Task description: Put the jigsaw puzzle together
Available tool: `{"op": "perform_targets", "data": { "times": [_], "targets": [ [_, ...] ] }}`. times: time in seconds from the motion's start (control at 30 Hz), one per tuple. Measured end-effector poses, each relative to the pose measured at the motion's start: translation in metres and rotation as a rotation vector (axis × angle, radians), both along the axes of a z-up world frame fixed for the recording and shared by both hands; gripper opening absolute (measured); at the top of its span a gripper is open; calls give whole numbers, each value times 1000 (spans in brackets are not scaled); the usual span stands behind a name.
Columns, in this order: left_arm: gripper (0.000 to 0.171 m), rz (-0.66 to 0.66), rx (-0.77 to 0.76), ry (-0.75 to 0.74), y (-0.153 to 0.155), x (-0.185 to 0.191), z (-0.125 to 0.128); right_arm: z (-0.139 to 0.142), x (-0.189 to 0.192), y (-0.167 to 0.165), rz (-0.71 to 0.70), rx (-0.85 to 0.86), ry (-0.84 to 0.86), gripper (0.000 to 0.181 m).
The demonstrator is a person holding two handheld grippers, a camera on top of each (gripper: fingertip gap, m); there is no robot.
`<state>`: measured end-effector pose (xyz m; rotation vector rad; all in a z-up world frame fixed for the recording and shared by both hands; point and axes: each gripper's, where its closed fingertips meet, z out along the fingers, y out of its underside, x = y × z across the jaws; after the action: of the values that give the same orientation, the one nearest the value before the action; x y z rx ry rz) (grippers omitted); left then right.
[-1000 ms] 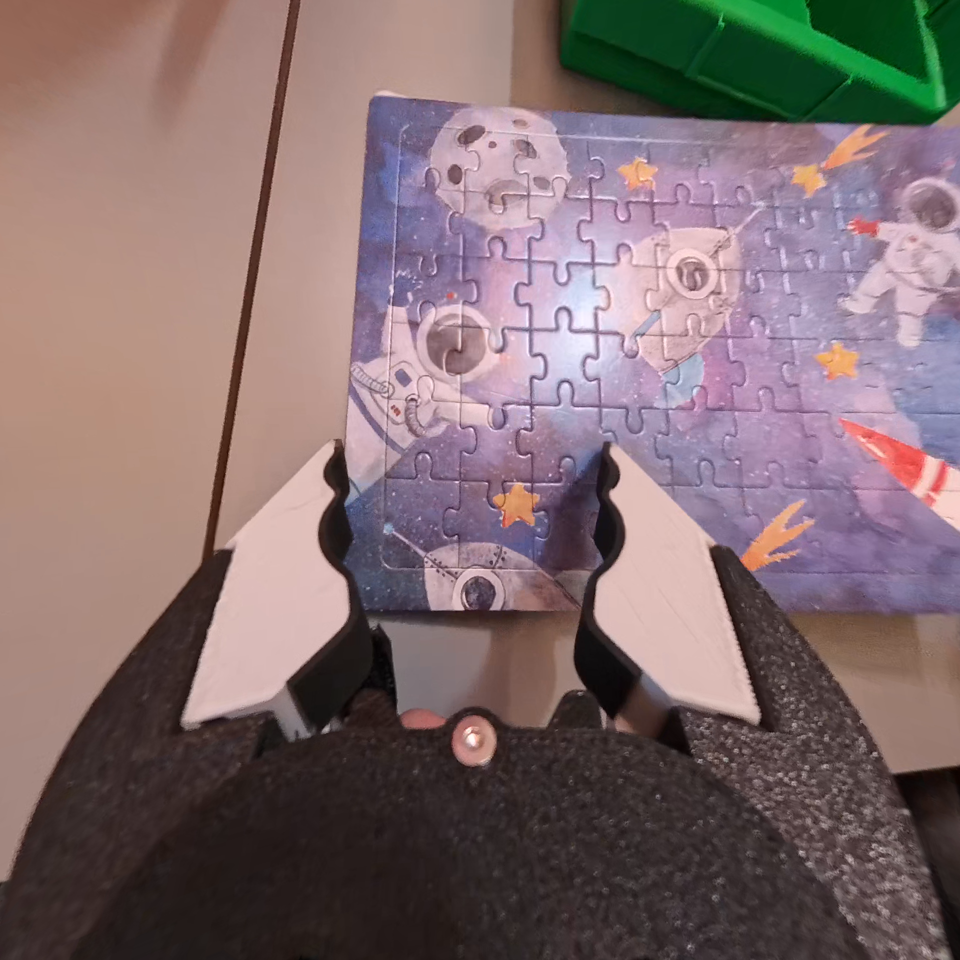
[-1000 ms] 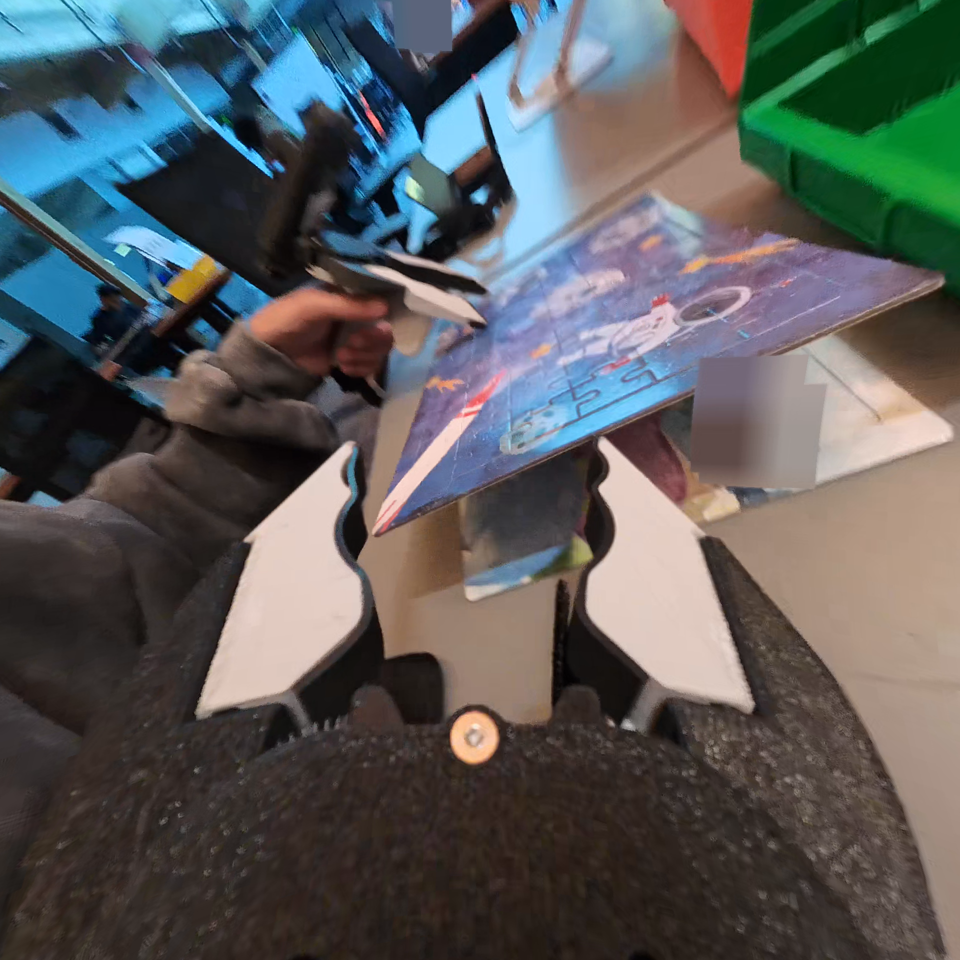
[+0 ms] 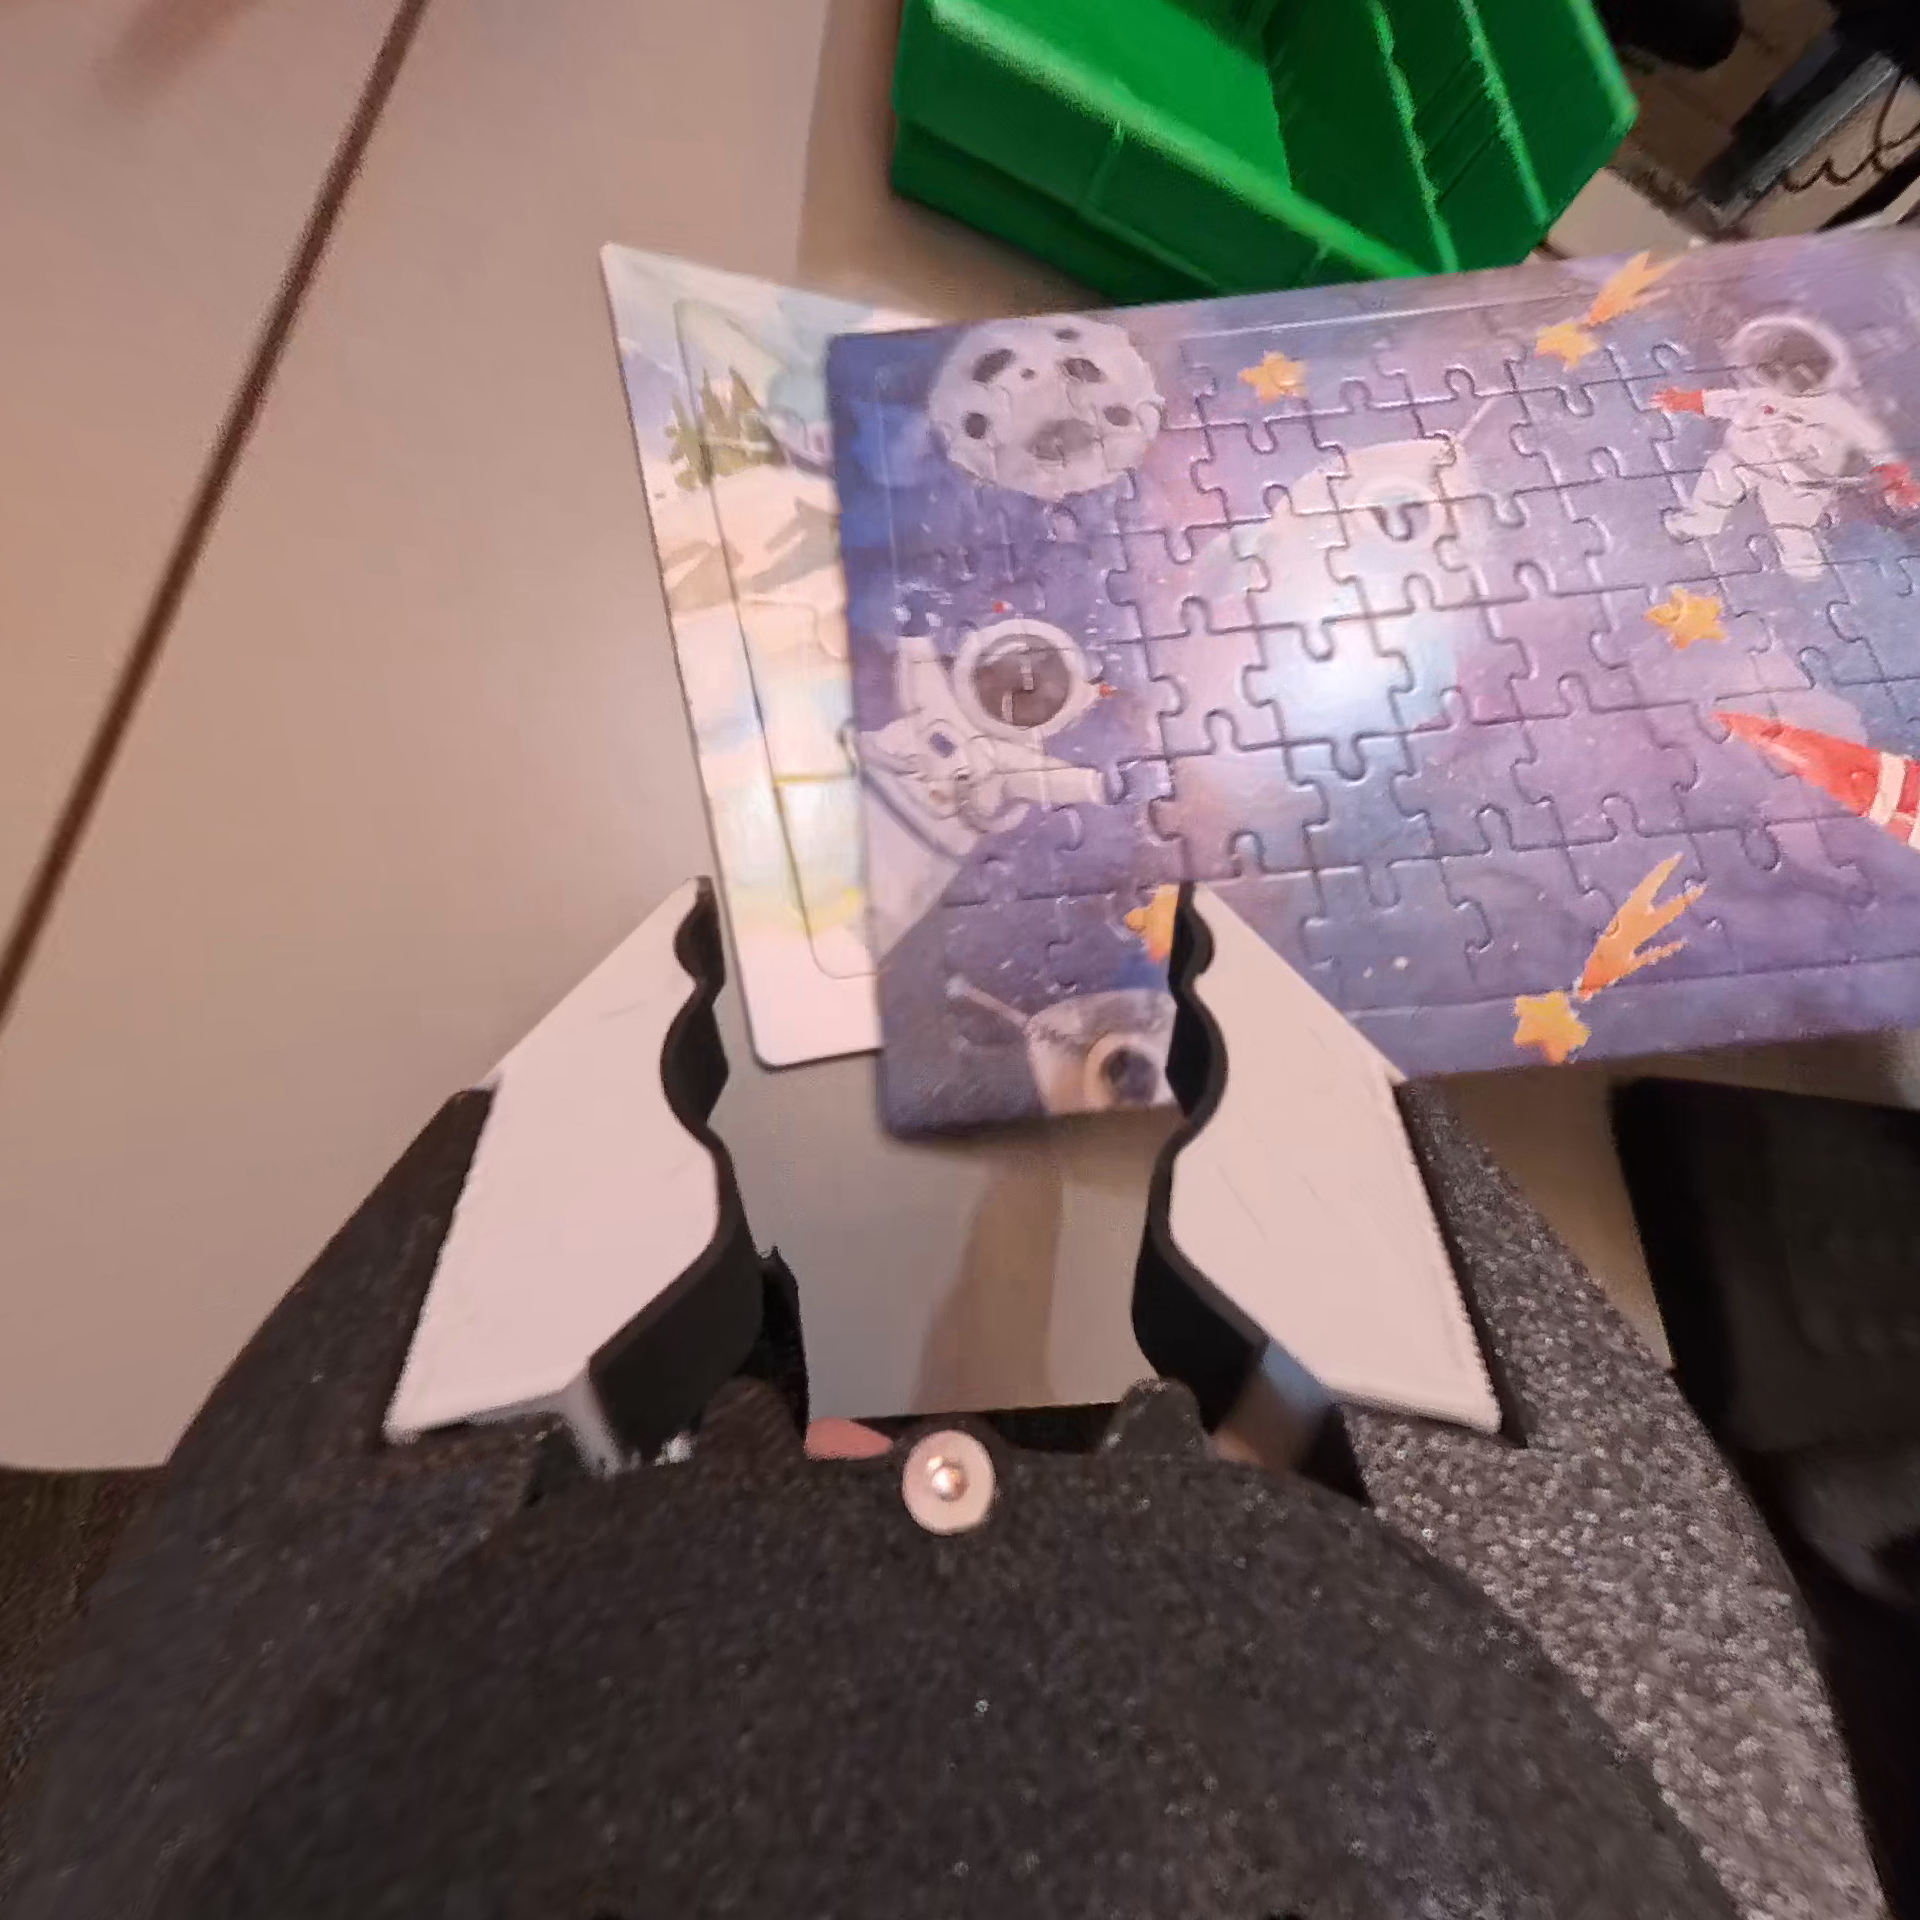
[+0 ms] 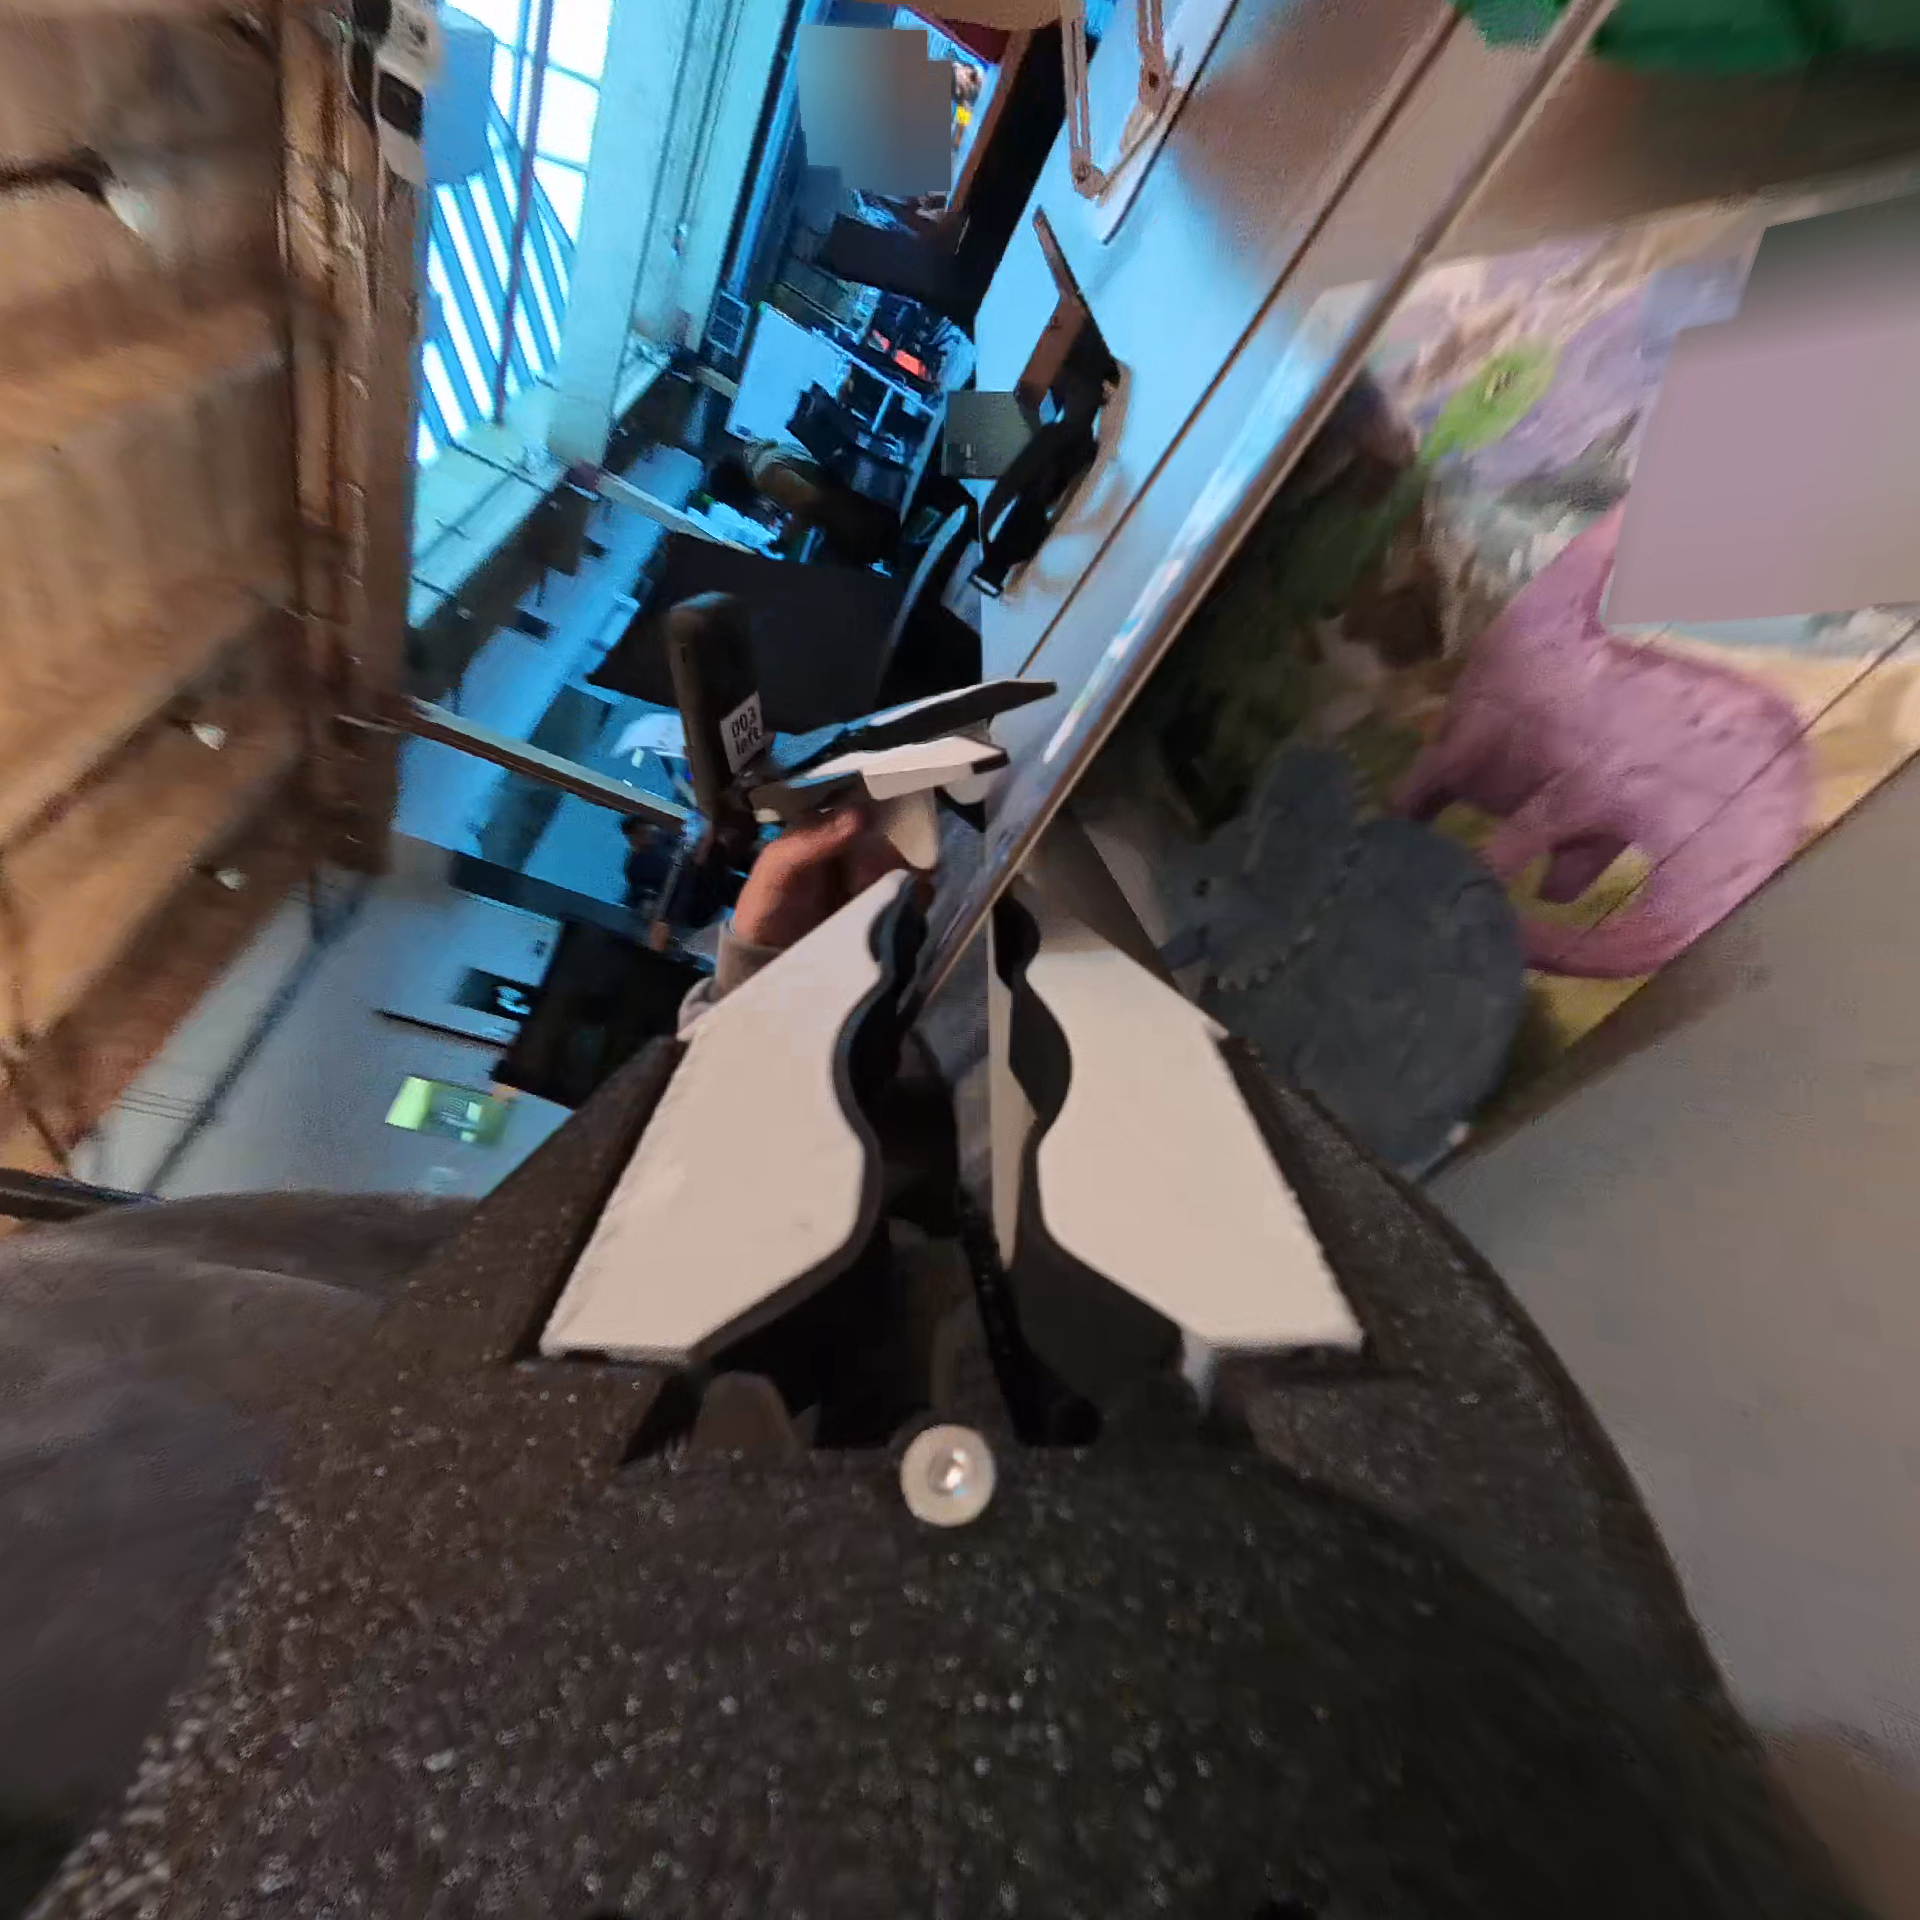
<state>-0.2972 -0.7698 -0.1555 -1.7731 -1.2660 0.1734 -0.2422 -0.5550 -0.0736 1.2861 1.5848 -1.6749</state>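
The space jigsaw puzzle board [image 3: 1403,665] is assembled, with astronauts, a moon and a red rocket on purple. It hangs tilted above the table. My right gripper [image 4: 956,925] is shut on its edge, and the board [image 4: 1164,613] shows edge-on in the right wrist view. My left gripper [image 3: 945,935] is open and empty, just in front of the board's near left corner. It also shows in the right wrist view [image 4: 935,748], held by a hand beyond the board.
A pale snowy puzzle board [image 3: 748,582] lies on the beige table [image 3: 364,727], partly under the space board. A dinosaur puzzle board [image 4: 1621,769] lies under the lifted board. Green bins [image 3: 1195,135] stand at the table's far side.
My right gripper has shut on the space board's edge and rolled sideways, tilting the board up. The board has shifted right, uncovering the snowy board. My left gripper has drawn back a little.
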Motion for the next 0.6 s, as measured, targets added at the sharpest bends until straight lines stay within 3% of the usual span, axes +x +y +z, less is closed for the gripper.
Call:
{"op": "perform_targets", "data": {
  "times": [0.13,0.33,0.43,0.6],
  "targets": [
    [85,21,69,108,-10,-5,37,50,7,39,17,117,182,17],
    [75,-112,240,234,24,-4,91,105,30,131,2,618,550,7],
    [69,-189,245,270,54,-9,104,116,42,165,18,800,653,4],
    [68,-485,198,363,143,7,122,122,65,193,42,850,698,2]
  ]
}}
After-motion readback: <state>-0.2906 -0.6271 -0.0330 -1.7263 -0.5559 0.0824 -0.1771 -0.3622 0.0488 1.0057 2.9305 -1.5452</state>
